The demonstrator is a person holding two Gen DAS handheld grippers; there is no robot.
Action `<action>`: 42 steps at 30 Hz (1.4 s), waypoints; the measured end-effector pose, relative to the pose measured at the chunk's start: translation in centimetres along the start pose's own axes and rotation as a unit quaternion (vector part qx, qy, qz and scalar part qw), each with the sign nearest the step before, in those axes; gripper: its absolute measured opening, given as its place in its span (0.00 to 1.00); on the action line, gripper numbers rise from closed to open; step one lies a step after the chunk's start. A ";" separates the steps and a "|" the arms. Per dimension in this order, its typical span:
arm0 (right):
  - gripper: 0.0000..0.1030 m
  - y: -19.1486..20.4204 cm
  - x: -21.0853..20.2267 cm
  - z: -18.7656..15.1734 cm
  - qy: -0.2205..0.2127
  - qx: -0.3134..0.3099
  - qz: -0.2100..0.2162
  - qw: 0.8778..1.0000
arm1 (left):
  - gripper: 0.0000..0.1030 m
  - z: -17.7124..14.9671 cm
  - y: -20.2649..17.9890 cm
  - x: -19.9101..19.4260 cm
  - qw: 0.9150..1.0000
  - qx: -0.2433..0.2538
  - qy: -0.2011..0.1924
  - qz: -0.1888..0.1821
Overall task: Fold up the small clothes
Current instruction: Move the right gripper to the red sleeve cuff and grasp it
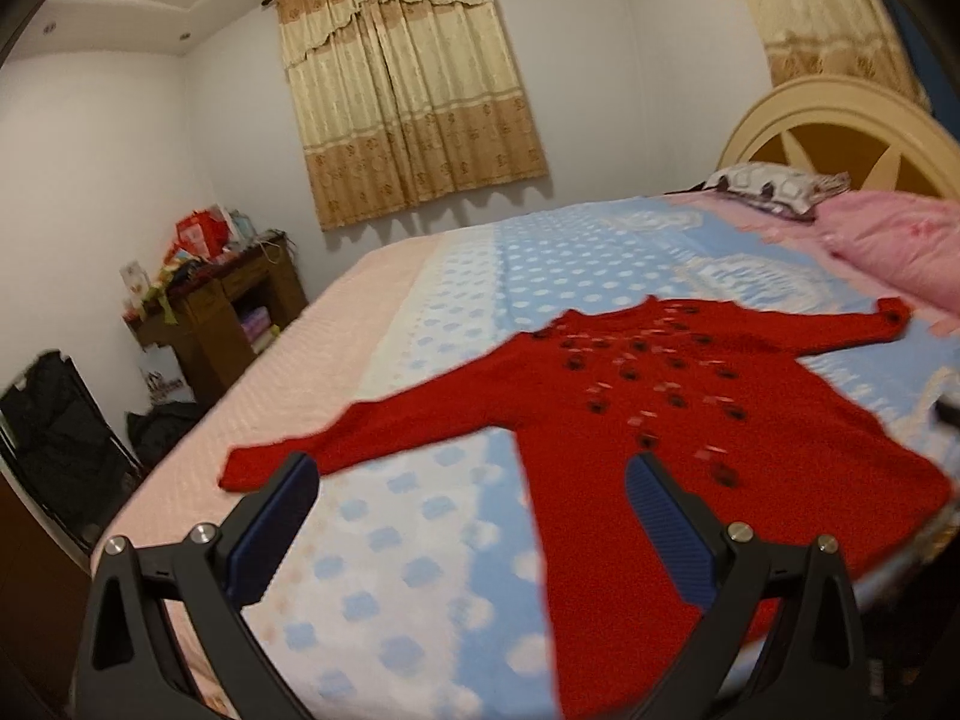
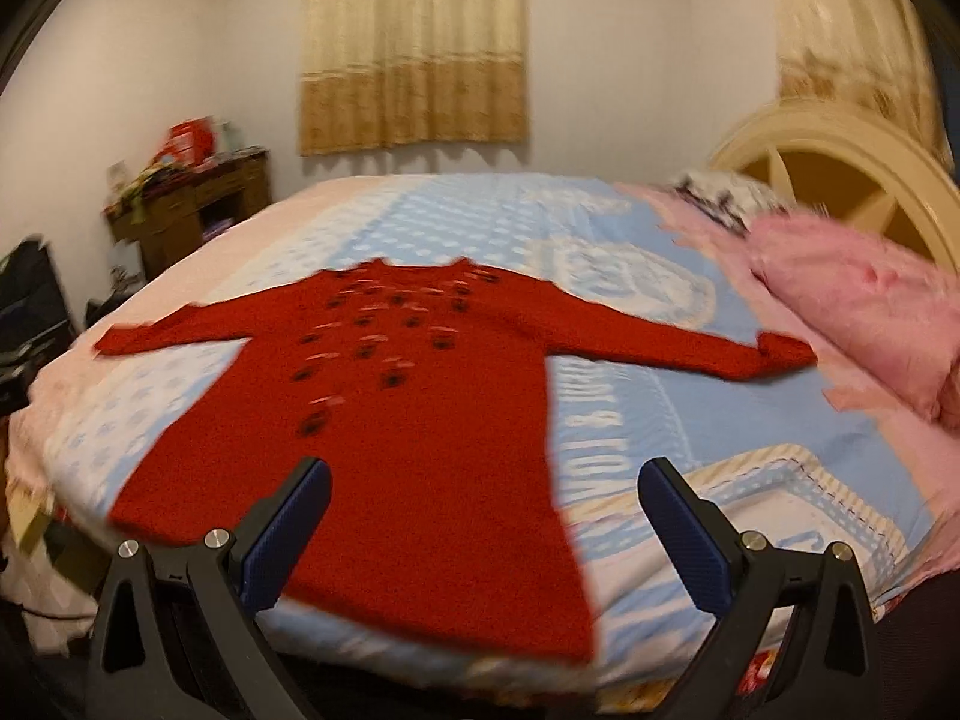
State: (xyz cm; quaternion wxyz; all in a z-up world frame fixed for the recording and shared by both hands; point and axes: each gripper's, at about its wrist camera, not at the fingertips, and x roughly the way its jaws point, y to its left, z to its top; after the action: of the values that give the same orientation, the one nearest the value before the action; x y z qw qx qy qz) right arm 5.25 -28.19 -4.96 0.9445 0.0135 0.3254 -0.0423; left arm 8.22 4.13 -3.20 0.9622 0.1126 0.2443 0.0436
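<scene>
A: Bed [image 2: 750, 420], blue dotted cover. Red sweater [image 2: 420, 420] flat, sleeves out at 9 and 3, hem at 6.

B: Tongs?

A: Left gripper [image 1: 471, 495], right gripper [image 2: 483, 501]: both spread wide, holding nothing.

B: Risk?

A: Probably pinching the cover with the knit; the fold drags crooked.

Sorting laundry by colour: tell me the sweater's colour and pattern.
Red sweater, small dark and pale marks over the chest; clearest in the right wrist view.

Black angular fingers [image 1: 672, 522] carry ribbed blue pads [image 2: 288, 534] and silver screws [image 1: 739, 531].
</scene>
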 end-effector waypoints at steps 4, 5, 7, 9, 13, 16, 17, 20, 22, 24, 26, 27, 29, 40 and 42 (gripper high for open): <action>0.96 -6.7 4.1 2.8 0.023 0.074 -0.041 0.996 | 1.00 1.0 1.0 5.2 0.999 0.012 0.028 0.022; 0.95 -8.4 5.2 3.6 0.029 0.085 -0.060 0.994 | 1.00 1.1 1.0 6.5 0.999 0.013 0.034 0.027; 0.82 -11.6 7.6 5.2 0.045 0.101 -0.098 0.989 | 1.00 1.5 1.4 9.2 0.998 0.014 0.047 0.041; 0.74 -14.6 10.0 6.5 0.066 0.118 -0.128 0.983 | 1.00 1.7 1.9 11.8 0.997 0.005 0.058 0.054; 0.64 -18.9 13.6 8.5 0.095 0.129 -0.180 0.971 | 1.00 2.4 2.6 15.7 0.995 -0.007 0.073 0.074; 0.60 -21.2 16.8 10.3 0.121 0.121 -0.217 0.961 | 1.00 2.5 3.0 18.4 0.993 -0.016 0.088 0.079; 0.60 -22.0 18.0 10.7 0.130 0.126 -0.219 0.959 | 1.00 2.4 3.1 19.3 0.992 -0.018 0.094 0.082; 0.60 -23.1 20.3 11.8 0.141 0.120 -0.249 0.951 | 1.00 2.0 3.4 21.5 0.990 -0.030 0.114 0.082; 0.60 -24.1 22.3 12.3 0.159 0.116 -0.261 0.945 | 1.00 1.7 3.4 22.5 0.988 -0.035 0.122 0.085; 0.60 -24.7 24.0 12.4 0.178 0.113 -0.274 0.938 | 1.00 1.4 3.5 23.3 0.987 -0.043 0.131 0.078; 0.60 -25.6 25.6 12.6 0.192 0.110 -0.289 0.931 | 1.00 1.1 3.3 24.1 0.986 -0.050 0.138 0.074; 0.60 -26.0 25.9 12.7 0.195 0.111 -0.294 0.929 | 1.00 0.9 3.3 24.3 0.986 -0.054 0.141 0.071; 0.57 -26.8 26.6 12.6 0.199 0.112 -0.304 0.925 | 1.00 0.6 3.2 25.0 0.985 -0.062 0.148 0.064; 0.10 -26.5 25.8 14.0 0.164 0.123 -0.273 0.940 | 1.00 0.0 3.5 26.2 0.983 -0.083 0.159 0.041; 0.09 -25.8 25.0 14.9 0.146 0.123 -0.256 0.947 | 1.00 0.0 3.4 26.2 0.983 -0.082 0.158 0.039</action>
State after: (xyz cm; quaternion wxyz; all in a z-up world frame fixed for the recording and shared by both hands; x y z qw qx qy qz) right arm 31.78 -56.44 -8.57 0.8348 0.0514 0.4449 -0.3203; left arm 31.07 11.09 -14.47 0.9149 0.0342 0.3846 0.1179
